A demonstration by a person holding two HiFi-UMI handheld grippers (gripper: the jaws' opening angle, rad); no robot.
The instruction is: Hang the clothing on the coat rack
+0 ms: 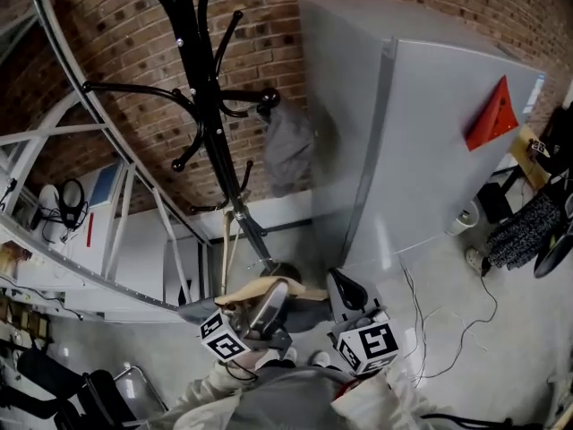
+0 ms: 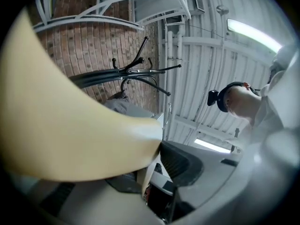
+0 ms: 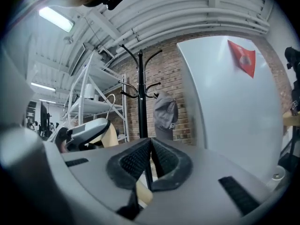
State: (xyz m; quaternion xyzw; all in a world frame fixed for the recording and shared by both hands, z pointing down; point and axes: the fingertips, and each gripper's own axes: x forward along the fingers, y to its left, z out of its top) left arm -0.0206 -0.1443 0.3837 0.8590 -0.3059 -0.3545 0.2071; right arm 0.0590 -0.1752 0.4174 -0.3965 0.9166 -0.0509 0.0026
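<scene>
The black metal coat rack [image 1: 204,106] fills the upper left of the frame. The grey fabric garment [image 1: 286,146] hangs on it, well above me. Low centre, my left hand-held gripper [image 2: 157,156] and right hand-held gripper [image 3: 151,149] each clamp the pale wooden hanger [image 1: 260,287].

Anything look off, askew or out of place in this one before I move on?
Only one thing: the grey garment on the coat rack hangs bunched and crumpled from the knob of one arm, apparently without a hanger. The wooden hanger nearer the camera looks intact.
</scene>
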